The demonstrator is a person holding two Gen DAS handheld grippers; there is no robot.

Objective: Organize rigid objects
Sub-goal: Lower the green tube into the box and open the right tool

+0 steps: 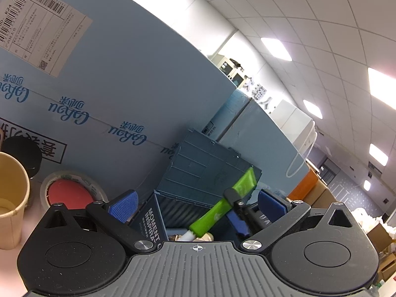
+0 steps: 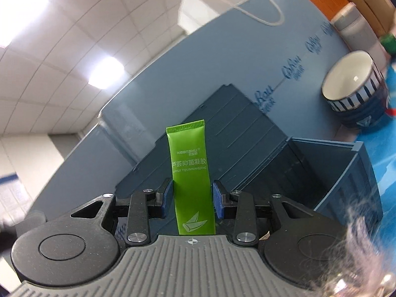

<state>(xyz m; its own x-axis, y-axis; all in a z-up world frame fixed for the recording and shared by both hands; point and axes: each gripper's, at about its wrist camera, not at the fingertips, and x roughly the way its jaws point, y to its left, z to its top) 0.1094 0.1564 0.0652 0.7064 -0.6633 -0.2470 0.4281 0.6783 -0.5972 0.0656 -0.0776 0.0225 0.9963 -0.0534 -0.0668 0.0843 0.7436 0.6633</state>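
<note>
Left wrist view: the left tongs [image 1: 196,204] are spread wide and hold nothing. Between and beyond their blue pads sits a dark blue bin [image 1: 198,185], its lid tipped up behind it against a big pale blue carton [image 1: 111,86]. Over the bin's mouth the right tongs [image 1: 236,201] pinch a green tube [image 1: 222,205], white cap pointing down toward the bin's inside; whether the cap touches anything there I cannot tell. At near left on the worktop stand one paper cup [image 1: 11,198], one tape roll [image 1: 71,190] with a red centre, and one black round thing [image 1: 23,154] behind the cup.

Right wrist view: the right tongs [image 2: 190,199] are closed on the tube [image 2: 190,173] at its lower half, one pad on each narrow edge, crimped end up. The bin [image 2: 334,173] lies just behind and to the right, open. One striped bowl [image 2: 356,94] stands far right.

The tube looks light, with a glossy, soft-walled body that should dent and could slip under a hard squeeze. The firmer shoulder near the cap, or the flat crimp, seem the safer places to hold it.

Counted: one tube, one bin, one cup, one roll, one bowl.
</note>
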